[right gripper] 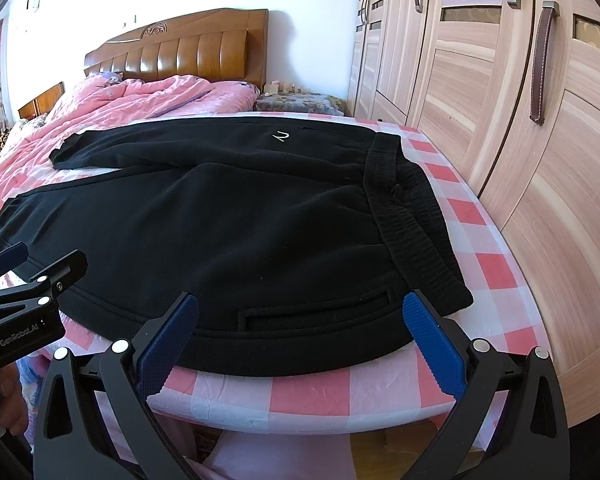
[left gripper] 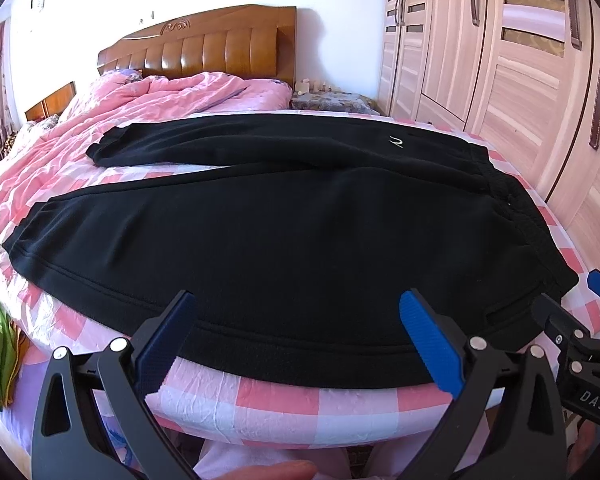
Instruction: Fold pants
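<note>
Both tools hang at the near edge of the bed, fingers spread wide and holding nothing: the left tool over the near trouser leg, the right tool over the hip pocket. Black pants lie flat across the bed, waistband to the right, both legs running left and slightly parted, the far leg's cuff touching a rumpled pink quilt. A small white logo shows on the far leg. Under the pants is a pink-and-white checked sheet. A wooden headboard stands behind, a pale wardrobe on the right.
</note>
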The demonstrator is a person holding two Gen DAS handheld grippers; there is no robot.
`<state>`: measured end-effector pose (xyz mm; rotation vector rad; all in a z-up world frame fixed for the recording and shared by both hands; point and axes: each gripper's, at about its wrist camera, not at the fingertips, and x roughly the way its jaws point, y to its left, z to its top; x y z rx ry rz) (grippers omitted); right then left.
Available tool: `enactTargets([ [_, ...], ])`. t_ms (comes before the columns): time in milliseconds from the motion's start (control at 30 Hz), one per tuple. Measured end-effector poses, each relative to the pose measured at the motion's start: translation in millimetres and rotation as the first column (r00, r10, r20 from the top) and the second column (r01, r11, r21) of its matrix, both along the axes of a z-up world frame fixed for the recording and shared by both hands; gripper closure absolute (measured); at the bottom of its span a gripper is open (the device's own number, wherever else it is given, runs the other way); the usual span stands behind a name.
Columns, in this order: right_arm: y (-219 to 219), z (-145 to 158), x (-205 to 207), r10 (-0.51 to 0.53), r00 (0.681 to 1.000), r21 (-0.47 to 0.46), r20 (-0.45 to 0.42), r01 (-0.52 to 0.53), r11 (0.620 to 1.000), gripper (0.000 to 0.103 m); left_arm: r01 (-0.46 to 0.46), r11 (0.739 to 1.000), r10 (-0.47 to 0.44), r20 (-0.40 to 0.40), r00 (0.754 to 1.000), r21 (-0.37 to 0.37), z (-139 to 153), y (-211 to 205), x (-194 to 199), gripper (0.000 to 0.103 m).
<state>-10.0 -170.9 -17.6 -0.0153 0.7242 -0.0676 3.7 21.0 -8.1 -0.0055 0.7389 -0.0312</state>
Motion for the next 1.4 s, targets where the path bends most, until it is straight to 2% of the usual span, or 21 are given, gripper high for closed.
enactTargets([
  [333,-0.2,0.2,0.0,0.003,1.000,0.003,0.000,-0.003,1.000,0.004,0.004,1.000,-0.004,0.030,1.000,-0.007,5.2,-0.3,-6.4,0.001],
  [667,-5.5,-2.4,4.2,0.003,1.000,0.018,0.011,-0.003,1.000,0.004,-0.045,0.999,0.046,0.058,0.997,-0.010,10.8,7.0,-6.7,0.002],
  [800,-15.9,-0.6,18.5,0.005,1.000,0.029,0.027,-0.006,1.000,0.004,-0.056,0.998,0.056,0.018,0.998,0.001,4.8,12.6,10.0,0.001],
  [933,-29.9,-0.2,52.0,0.032,0.999,0.046,0.003,-0.032,0.998,0.004,-0.012,1.000,0.013,-0.054,0.998,0.019,-6.4,12.4,38.7,0.002],
  [1033,-48.2,5.9,80.9,0.035,0.999,0.096,-0.011,-0.034,0.995,0.004,0.008,0.998,-0.005,-0.056,0.998,0.059,-7.0,7.9,61.4,0.002],
  [1133,-79.8,17.0,120.4,0.045,0.999,0.178,-0.026,-0.040,0.983,0.004,0.018,0.990,-0.014,-0.023,1.000,0.142,2.4,0.5,87.6,0.002],
  [1233,-107.0,25.5,160.5,0.067,0.998,0.213,-0.017,-0.062,0.975,0.004,0.054,0.990,-0.059,0.036,0.998,0.128,19.0,-0.9,115.1,0.002],
  [1267,-117.0,25.8,177.4,0.088,0.996,0.237,-0.010,-0.083,0.968,0.004,0.081,0.989,-0.086,0.033,0.996,0.128,22.9,-2.7,128.6,0.002],
  [1333,-134.2,20.7,216.2,0.124,0.992,0.276,-0.030,-0.111,0.955,0.004,0.122,0.986,-0.123,-0.004,0.992,0.109,24.7,-5.6,155.8,0.002],
  [1400,-155.8,7.0,261.3,0.117,0.987,0.292,-0.113,-0.080,0.953,0.004,0.164,0.981,-0.157,-0.069,0.985,0.101,21.9,-9.7,183.5,0.002],
])
